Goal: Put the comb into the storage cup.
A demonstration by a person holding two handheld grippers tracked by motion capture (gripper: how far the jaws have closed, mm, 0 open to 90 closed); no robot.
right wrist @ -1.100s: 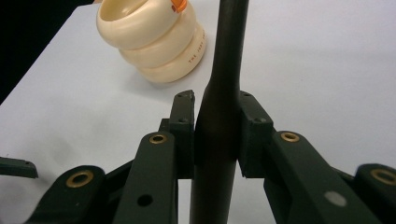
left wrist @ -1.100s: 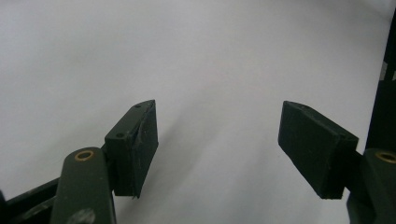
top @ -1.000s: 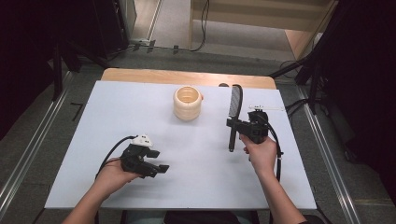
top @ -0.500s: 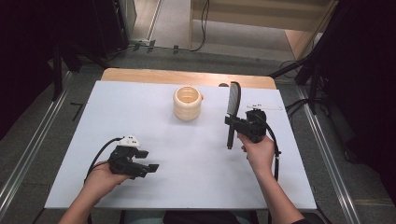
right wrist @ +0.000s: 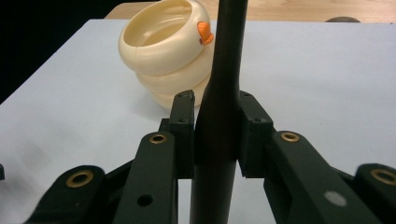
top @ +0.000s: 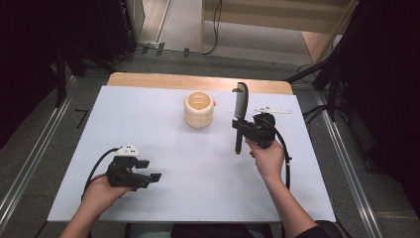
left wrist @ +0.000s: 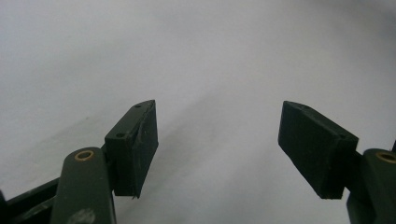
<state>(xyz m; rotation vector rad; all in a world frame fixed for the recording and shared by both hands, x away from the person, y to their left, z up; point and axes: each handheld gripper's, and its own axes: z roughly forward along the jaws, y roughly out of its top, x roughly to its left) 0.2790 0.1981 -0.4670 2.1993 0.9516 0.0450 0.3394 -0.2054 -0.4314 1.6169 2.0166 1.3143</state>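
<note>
Right gripper (top: 246, 130) clamped on black comb (top: 240, 106), upright beside cream cup (top: 199, 109) | left gripper (top: 148, 171) spread, empty, near table edge | advice: keep comb vertical, center over cup mouth before lowering.

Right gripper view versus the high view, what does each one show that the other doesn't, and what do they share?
Right gripper view alone: the right claw close up, its jaws pressed on either side of the comb handle, and a small orange knob on the cup rim.

High view alone: the left claw, both hands, the comb's toothed end pointing away from the person, and the floor around the table.

Shared: the comb gripped by the right claw, the cream ribbed cup, the white tabletop.
</note>
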